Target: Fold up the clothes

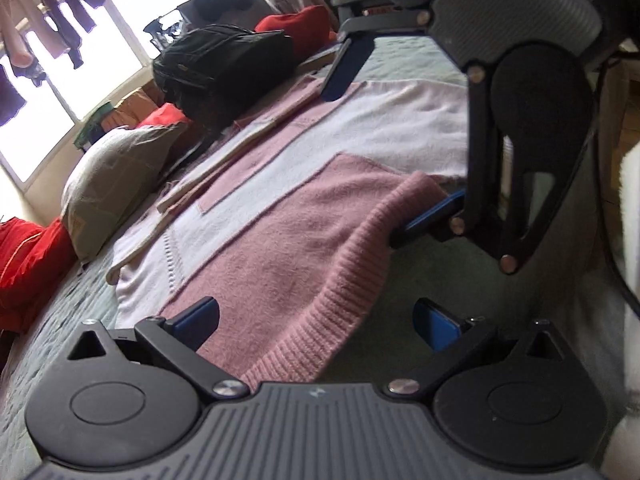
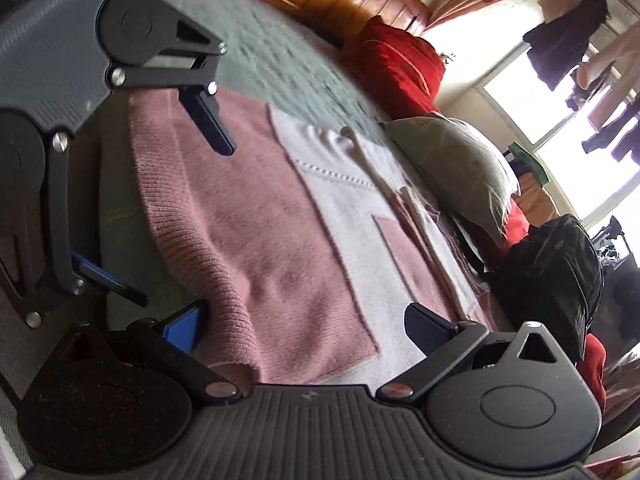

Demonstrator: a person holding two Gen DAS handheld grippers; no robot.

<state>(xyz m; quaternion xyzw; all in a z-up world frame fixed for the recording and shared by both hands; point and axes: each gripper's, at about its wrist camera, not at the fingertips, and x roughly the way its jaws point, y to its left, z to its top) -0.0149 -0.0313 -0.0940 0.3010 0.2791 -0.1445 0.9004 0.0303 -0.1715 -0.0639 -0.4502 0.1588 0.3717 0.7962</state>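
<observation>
We have both the left gripper (image 1: pixel 316 322) and the right gripper (image 2: pixel 302 326) spread wide and released at the ribbed hem of the pink and white sweater (image 1: pixel 304 216), which lies flat on the bed (image 2: pixel 280 56). If we clench too shallow, we judge the hem could slip free, or we pinch only the top layer and the fold bunches

No words, labels, brand names or numbers can be read anywhere in either of the two wrist views.
</observation>
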